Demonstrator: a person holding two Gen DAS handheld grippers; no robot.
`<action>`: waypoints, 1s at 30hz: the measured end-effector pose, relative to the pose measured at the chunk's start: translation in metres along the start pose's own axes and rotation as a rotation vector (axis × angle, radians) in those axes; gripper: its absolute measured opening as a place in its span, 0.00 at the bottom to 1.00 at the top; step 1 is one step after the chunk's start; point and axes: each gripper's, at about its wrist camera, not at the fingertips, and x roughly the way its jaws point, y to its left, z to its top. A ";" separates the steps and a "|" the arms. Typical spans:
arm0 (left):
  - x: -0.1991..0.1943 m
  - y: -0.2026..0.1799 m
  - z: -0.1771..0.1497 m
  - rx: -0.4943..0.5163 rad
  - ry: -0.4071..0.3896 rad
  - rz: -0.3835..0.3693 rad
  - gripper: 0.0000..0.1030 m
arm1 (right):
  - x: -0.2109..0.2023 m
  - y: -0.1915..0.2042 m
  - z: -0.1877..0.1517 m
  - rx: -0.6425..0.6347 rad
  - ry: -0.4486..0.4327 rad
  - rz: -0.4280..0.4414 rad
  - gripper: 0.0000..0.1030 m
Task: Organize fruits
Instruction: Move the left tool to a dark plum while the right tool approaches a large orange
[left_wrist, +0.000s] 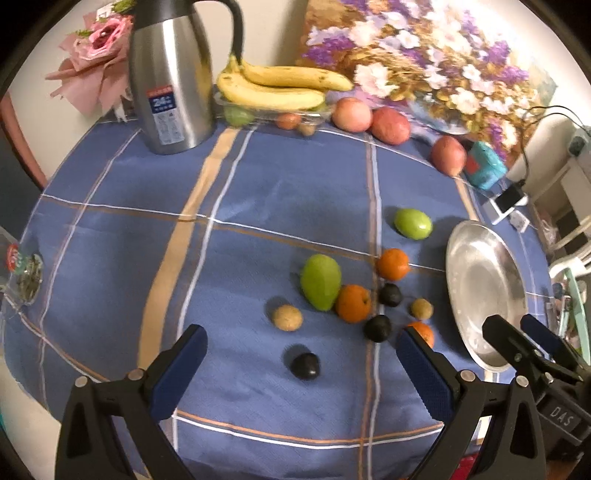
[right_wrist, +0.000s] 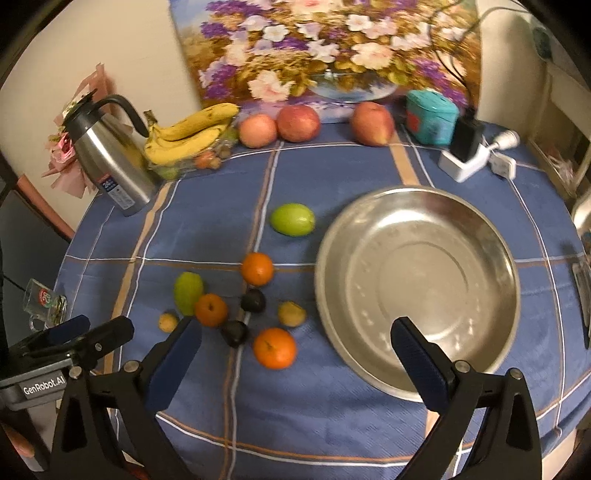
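Several loose fruits lie on the blue checked tablecloth: a green mango (left_wrist: 320, 281) (right_wrist: 188, 292), a round green fruit (left_wrist: 413, 223) (right_wrist: 292, 219), three oranges (left_wrist: 354, 303) (right_wrist: 274, 348), dark plums (left_wrist: 305, 365) (right_wrist: 235, 333) and small tan fruits (left_wrist: 287, 317) (right_wrist: 291, 314). An empty steel bowl (right_wrist: 417, 288) (left_wrist: 484, 295) stands to their right. My left gripper (left_wrist: 301, 365) is open and empty, above the near dark plum. My right gripper (right_wrist: 295, 354) is open and empty, above the near orange and the bowl's front rim.
At the back stand a steel kettle (left_wrist: 171, 79), bananas on a clear tray (left_wrist: 280, 86), three red apples (right_wrist: 298, 123), a teal box (right_wrist: 430, 116), a charger (right_wrist: 463, 155) and a flower painting (right_wrist: 325, 48). A glass mug (right_wrist: 44, 301) sits at the left edge.
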 end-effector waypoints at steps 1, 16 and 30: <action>0.002 0.002 0.001 0.001 0.012 0.011 1.00 | 0.002 0.003 0.003 -0.001 0.004 0.001 0.95; 0.058 -0.005 -0.010 -0.153 0.187 0.074 0.94 | 0.026 0.012 0.017 0.046 0.044 0.000 0.85; 0.089 0.000 -0.026 -0.212 0.223 0.093 0.78 | 0.067 0.005 -0.005 0.079 0.209 0.061 0.56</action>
